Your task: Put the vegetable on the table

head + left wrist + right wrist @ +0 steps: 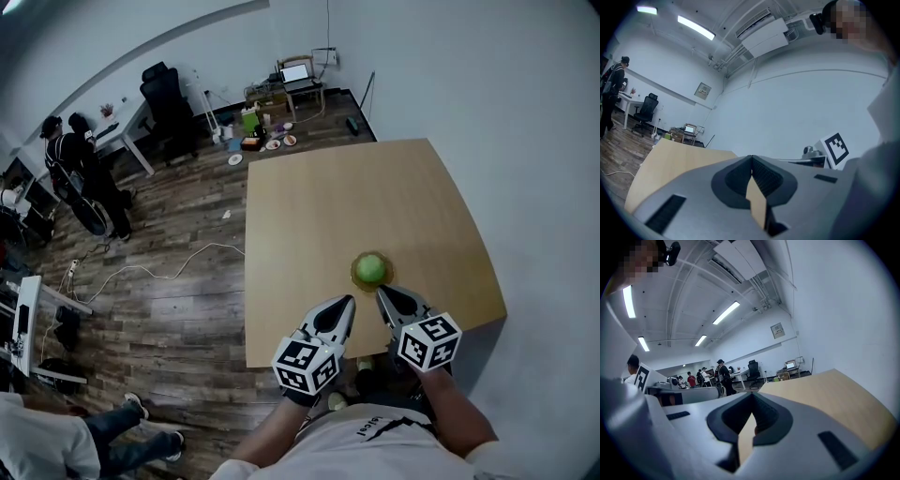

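Note:
A round green vegetable (370,269) rests on the wooden table (328,206) close to its near edge. My left gripper (348,302) hangs just below and to the left of it, jaws shut with nothing between them. My right gripper (381,293) sits directly below the vegetable, a short gap away, jaws also shut and empty. In the left gripper view the left gripper (752,159) tips meet over the table top (670,159). In the right gripper view the right gripper (753,397) tips meet too, above the table top (829,399). Neither gripper view shows the vegetable.
A white wall (525,141) runs along the table's right side. Left of the table are a wooden floor (178,281), a white cable (169,267), office chairs (171,108), desks and standing people (84,173). Plates and boxes (262,141) lie on the floor beyond the far edge.

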{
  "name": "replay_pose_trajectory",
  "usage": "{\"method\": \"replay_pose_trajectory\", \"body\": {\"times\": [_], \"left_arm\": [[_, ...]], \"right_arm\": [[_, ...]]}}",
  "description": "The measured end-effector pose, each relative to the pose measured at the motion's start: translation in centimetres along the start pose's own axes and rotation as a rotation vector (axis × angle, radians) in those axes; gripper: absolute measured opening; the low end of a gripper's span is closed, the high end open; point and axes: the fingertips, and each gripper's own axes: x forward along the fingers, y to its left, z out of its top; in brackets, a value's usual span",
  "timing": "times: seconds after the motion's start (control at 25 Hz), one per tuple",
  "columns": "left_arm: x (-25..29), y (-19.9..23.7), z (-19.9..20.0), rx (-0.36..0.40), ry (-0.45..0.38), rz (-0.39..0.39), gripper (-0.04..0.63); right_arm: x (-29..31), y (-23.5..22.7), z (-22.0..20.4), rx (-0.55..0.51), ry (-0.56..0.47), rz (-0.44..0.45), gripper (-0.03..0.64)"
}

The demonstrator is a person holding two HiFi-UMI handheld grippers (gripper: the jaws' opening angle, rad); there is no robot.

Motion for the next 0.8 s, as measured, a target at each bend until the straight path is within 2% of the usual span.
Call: {"method": "replay_pose_trajectory", "body": {"times": [0.8], "left_arm": [[1.0,0.4,-0.5,0.016,0.011,0.013,0.014]], "right_arm": [[0.1,-1.1,-0.4,-0.04,0.004,-0.02,0.014]]}}
